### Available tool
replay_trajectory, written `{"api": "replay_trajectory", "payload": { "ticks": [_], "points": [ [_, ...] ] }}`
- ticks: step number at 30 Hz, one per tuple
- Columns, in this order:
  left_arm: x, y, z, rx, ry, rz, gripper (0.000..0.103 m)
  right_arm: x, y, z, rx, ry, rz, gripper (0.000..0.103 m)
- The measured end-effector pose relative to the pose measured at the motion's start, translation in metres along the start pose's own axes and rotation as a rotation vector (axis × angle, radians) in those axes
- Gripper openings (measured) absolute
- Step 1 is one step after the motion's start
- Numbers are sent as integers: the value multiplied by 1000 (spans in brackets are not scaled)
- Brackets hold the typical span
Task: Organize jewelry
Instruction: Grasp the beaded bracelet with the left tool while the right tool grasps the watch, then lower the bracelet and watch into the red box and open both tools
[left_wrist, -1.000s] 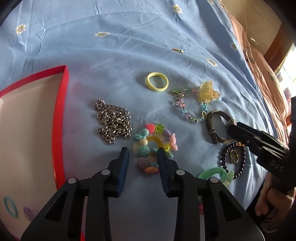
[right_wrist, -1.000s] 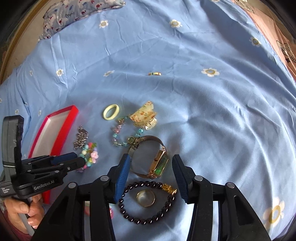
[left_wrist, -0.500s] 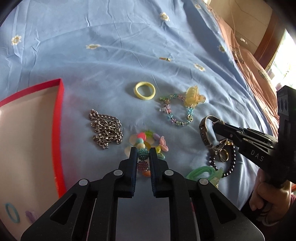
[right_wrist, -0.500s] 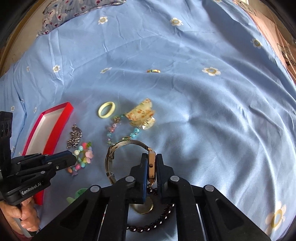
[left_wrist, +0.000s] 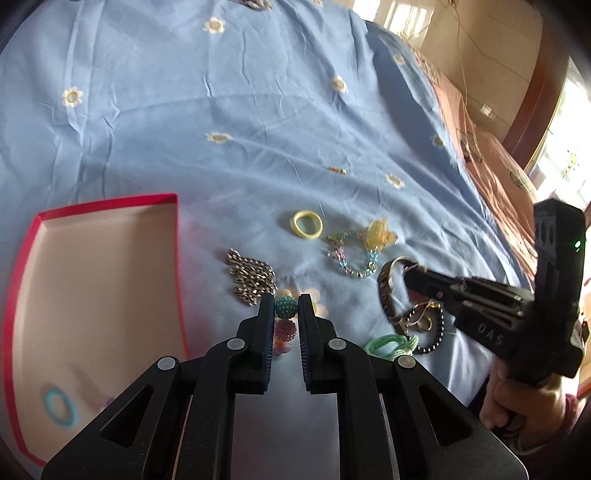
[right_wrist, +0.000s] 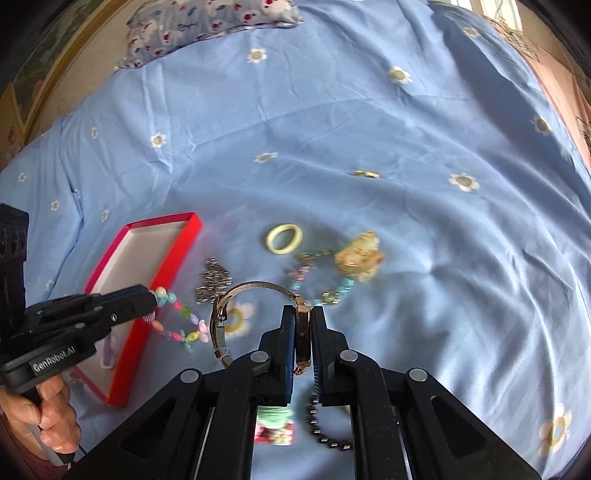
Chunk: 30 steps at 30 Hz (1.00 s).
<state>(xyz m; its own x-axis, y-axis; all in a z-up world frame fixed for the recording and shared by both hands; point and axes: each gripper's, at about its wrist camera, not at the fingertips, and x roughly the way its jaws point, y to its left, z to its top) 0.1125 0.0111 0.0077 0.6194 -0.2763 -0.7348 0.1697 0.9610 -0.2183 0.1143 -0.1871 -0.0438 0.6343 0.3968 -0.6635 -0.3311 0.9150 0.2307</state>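
My left gripper (left_wrist: 285, 301) is shut on the multicoloured bead bracelet (left_wrist: 285, 329), with a teal and a purple bead squeezed between its fingers. In the right wrist view the bracelet (right_wrist: 184, 330) hangs from the left gripper (right_wrist: 150, 298) above the near edge of the red box (right_wrist: 162, 273). My right gripper (right_wrist: 303, 314) is shut on the gold watch (right_wrist: 303, 332) by its case. The mesh band (right_wrist: 251, 286) loops out to the left, off the sheet. In the left wrist view the right gripper (left_wrist: 410, 275) holds the watch (left_wrist: 386, 291) up at the right.
On the blue flowered sheet lie a silver chain (left_wrist: 251, 275), a yellow ring (left_wrist: 306, 224), a pastel bracelet with a yellow clip (left_wrist: 376, 234), a black bead bracelet (left_wrist: 434, 332) and a green hair tie (left_wrist: 388, 345). The red box (left_wrist: 177, 258) holds a blue hair tie (left_wrist: 59, 406).
Both grippers have shut, the left on the bead bracelet and the right on the watch. Each has risen with its piece, and the left has moved towards the red box.
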Motion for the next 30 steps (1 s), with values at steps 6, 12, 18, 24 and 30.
{"api": "replay_trajectory", "payload": {
  "ticks": [6, 12, 18, 24, 30],
  "points": [
    [-22, 14, 1, -27, -42, 17, 11, 5, 25, 2, -35, 10, 49, 7],
    [-43, 37, 1, -62, -78, 49, 11, 12, 56, 4, -80, 23, 103, 7],
    [-57, 67, 0, -113, -100, 91, 11, 23, 94, 10, -139, 38, 164, 7],
    [-58, 99, -3, -161, -96, 107, 11, 39, 136, 14, -205, 56, 221, 7],
    [-51, 129, -11, -210, -77, 124, 11, 62, 167, 18, -241, 86, 260, 7]
  ]
}}
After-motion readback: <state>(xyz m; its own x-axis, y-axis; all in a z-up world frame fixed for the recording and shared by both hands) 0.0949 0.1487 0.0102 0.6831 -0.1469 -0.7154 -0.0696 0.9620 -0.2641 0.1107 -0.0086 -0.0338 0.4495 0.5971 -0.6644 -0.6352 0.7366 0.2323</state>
